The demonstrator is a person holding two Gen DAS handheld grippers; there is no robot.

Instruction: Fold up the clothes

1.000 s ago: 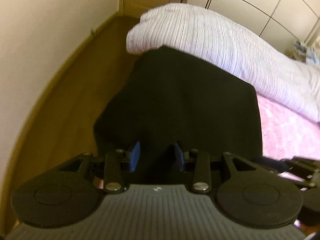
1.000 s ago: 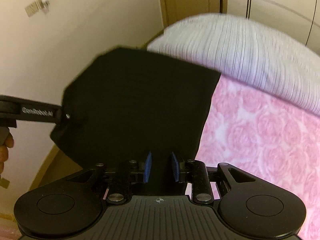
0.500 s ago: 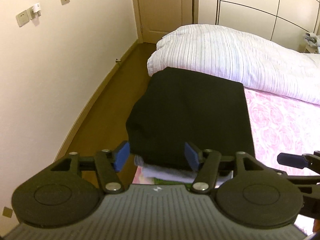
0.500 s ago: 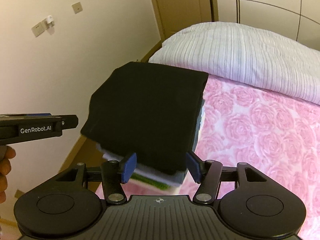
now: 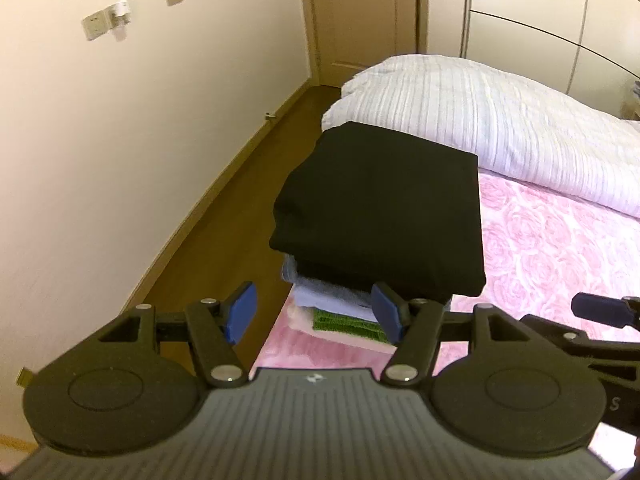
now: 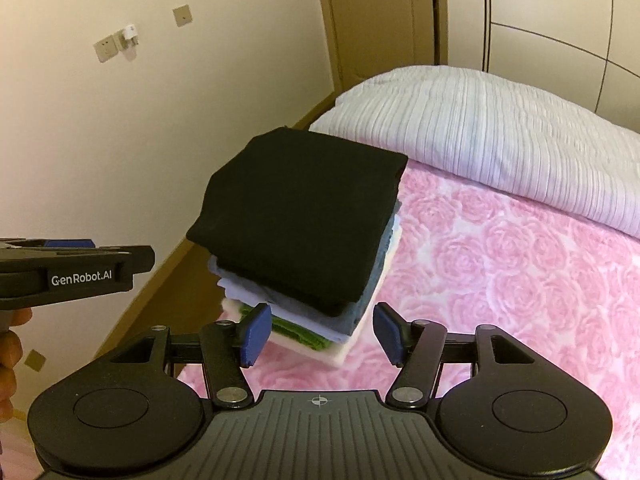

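A folded black garment (image 5: 384,208) lies on top of a stack of folded clothes (image 5: 344,312) at the left edge of the bed; it also shows in the right wrist view (image 6: 300,216), over blue, green and white layers (image 6: 320,328). My left gripper (image 5: 314,312) is open and empty, pulled back in front of the stack. My right gripper (image 6: 320,334) is open and empty, also just short of the stack. The left gripper's side shows at the left of the right wrist view (image 6: 76,274).
The bed has a pink rose-pattern cover (image 6: 500,280) and a white striped duvet (image 6: 500,132) at the far end. A strip of wooden floor (image 5: 224,232) runs between the bed and the cream wall (image 5: 120,140). A door (image 5: 360,12) stands beyond.
Both grippers let go of the black garment, opened and drew back. The garment now rests folded on the stack.
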